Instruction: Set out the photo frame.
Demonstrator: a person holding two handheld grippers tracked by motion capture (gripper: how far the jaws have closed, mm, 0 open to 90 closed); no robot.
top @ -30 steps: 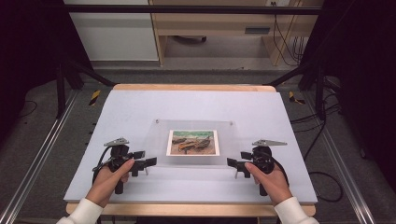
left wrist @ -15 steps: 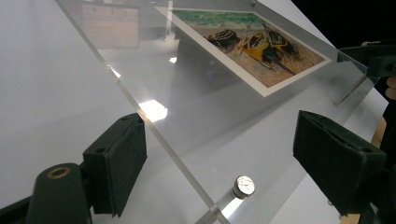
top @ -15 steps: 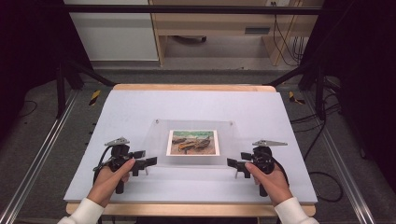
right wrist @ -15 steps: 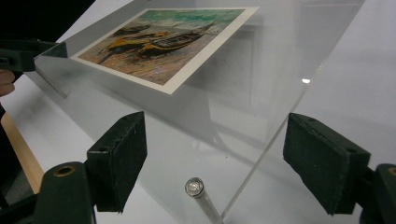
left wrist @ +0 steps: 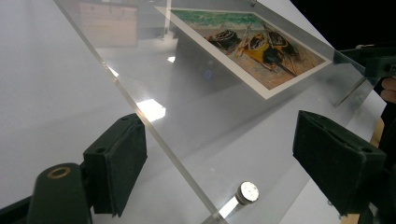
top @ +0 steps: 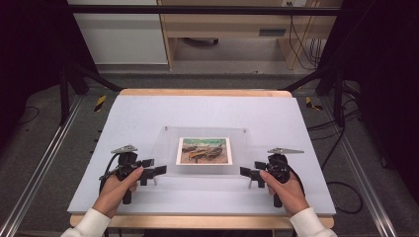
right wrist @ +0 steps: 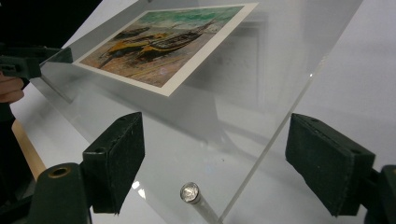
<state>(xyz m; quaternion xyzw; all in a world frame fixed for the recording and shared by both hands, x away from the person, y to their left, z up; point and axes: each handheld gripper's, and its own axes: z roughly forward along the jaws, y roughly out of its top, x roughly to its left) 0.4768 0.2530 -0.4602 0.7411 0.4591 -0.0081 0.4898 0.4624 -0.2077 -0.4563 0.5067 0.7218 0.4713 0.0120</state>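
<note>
A clear acrylic panel lies on the white table, held off it on small silver standoffs. Under it is a print of beached boats. My left gripper rests at the panel's near left corner, open, with the panel's edge running between its wide-apart pads. My right gripper is at the near right corner. Its jaws have just been opening a little. That corner and a standoff lie between its pads, which do not touch the panel.
The table's wooden front edge is just behind my hands. Metal rails run along both sides on the floor. A wooden shelf unit stands beyond the far edge.
</note>
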